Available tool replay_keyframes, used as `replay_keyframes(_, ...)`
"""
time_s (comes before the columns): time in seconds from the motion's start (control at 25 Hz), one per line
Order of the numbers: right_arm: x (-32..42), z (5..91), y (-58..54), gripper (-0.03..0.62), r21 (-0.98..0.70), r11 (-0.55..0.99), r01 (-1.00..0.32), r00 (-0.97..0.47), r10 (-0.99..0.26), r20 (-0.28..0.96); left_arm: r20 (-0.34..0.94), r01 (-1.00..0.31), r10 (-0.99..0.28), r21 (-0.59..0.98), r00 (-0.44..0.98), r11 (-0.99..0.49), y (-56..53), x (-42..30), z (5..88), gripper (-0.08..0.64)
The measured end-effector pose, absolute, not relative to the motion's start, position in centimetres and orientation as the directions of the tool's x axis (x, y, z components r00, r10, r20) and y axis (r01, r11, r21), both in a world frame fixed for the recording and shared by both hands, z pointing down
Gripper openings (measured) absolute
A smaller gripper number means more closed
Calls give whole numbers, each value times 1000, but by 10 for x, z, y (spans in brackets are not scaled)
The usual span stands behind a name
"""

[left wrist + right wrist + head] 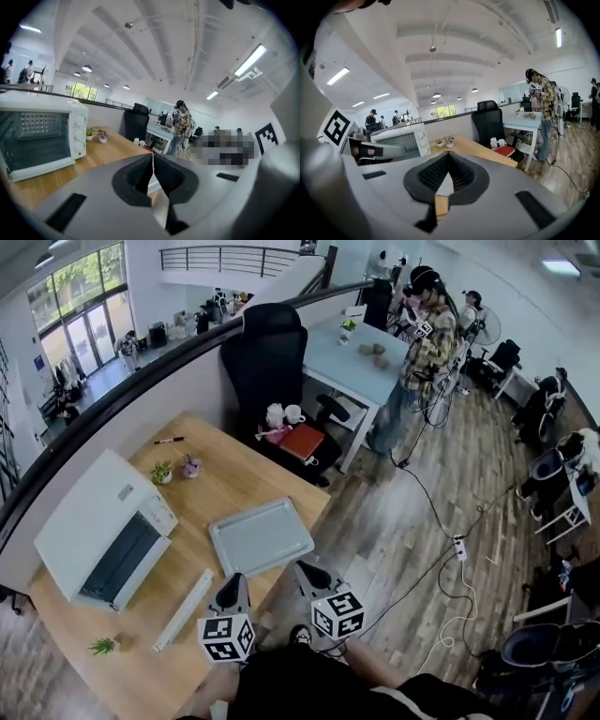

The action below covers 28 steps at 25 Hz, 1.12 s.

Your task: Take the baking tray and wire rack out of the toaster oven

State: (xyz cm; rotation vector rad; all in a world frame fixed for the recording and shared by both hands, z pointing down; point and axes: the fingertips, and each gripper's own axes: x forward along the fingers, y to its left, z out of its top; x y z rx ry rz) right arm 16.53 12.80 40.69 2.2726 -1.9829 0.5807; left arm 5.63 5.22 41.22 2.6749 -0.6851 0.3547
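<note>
We see the baking tray (261, 537) lying flat on the wooden desk (234, 484), outside the toaster oven (98, 526) and just to its right, close to the desk's near corner. A long pale strip (185, 607) lies on the desk in front of the oven, between it and our tools; we cannot tell whether this is the wire rack. The white oven sits at the left end of the desk with its dark glass front turned toward us. We hold the left tool (232, 582) above the desk edge just below the tray, its jaws pressed together with nothing between them. The right tool (305, 570) hangs beside it, off the desk's corner and over the wooden floor (403, 549), and its jaws are likewise pressed together and empty. Neither tool touches the tray, the strip or the oven. Behind the tray, near the far side of the desk, stand two small potted plants (161, 472), with a marker (170, 440) lying beyond them, and a green sprig (103, 646) lies near the desk's front left corner. Past the desk we see a black office chair (267, 352) with a red book (302, 440) and two mugs (284, 414) on its seat. Farther off, a person (427, 343) stands beside a pale blue table (347, 357).
</note>
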Motion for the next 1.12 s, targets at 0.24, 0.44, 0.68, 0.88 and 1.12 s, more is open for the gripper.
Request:
replay_keyframes(0.24, 186, 332, 134, 8, -120, -158, -980, 138, -977, 161, 152, -472, -450, 179, 880, -863, 59, 73, 334, 28)
replay_keyframes(0.44, 196, 303, 142, 7, -96, -161, -982, 152, -984, 88, 75, -467, -461, 163, 884, -869, 62, 77, 306, 26)
replay_keyframes(0.68, 200, 299, 151, 7, -87, -184, -979, 178, -981, 71, 83, -472, -465, 135, 882, -871, 65, 76, 304, 26)
replay_keyframes(0.88, 197, 298, 152, 6, -66, -187, -980, 184, -982, 54, 93, -459, -450, 121, 888, -880, 65, 79, 309, 26)
replay_keyframes(1.12, 201, 302, 155, 6, -70, -202, -977, 197, -978, 64, 100, -441, -431, 131, 897, -888, 66, 83, 313, 26)
